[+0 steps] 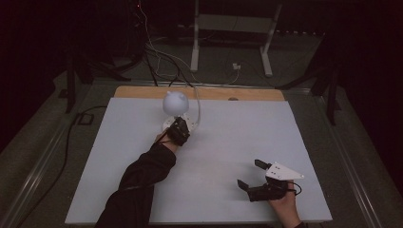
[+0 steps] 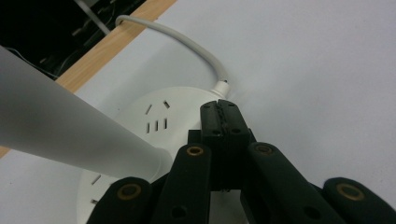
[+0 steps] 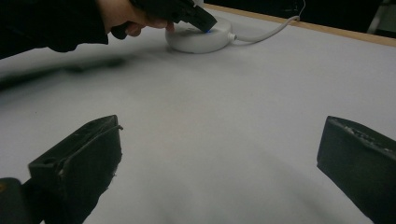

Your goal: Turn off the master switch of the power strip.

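Overhead first: pale grey table top (image 1: 228,142) spreads wide, and at its far middle sits a round white socket base (image 1: 190,124) with a white rounded lamp head with two small ears (image 1: 176,102) standing over it. Left gripper (image 1: 179,130) is right down on that base, the black-sleeved forearm (image 1: 142,175) reaching up from the near left. Over at the near right, right gripper (image 1: 250,174) rests low above the bare table, well apart from the base, its jaws spread wide with nothing between them.

Now the left gripper view: its two black jaws are pressed together, closed on nothing, tips (image 2: 223,114) touching the round white socket base (image 2: 163,116) just beside the point where the white cord (image 2: 187,39) plugs in. A white tapered lamp stem (image 2: 60,130) slants across on the left, rising out of the base.

Right gripper view: jaws stand far apart, left pad (image 3: 88,149) and right pad (image 3: 359,158), bare table between. Far off, left gripper (image 3: 198,18) presses on the base (image 3: 201,39), a small blue glow at its tip.
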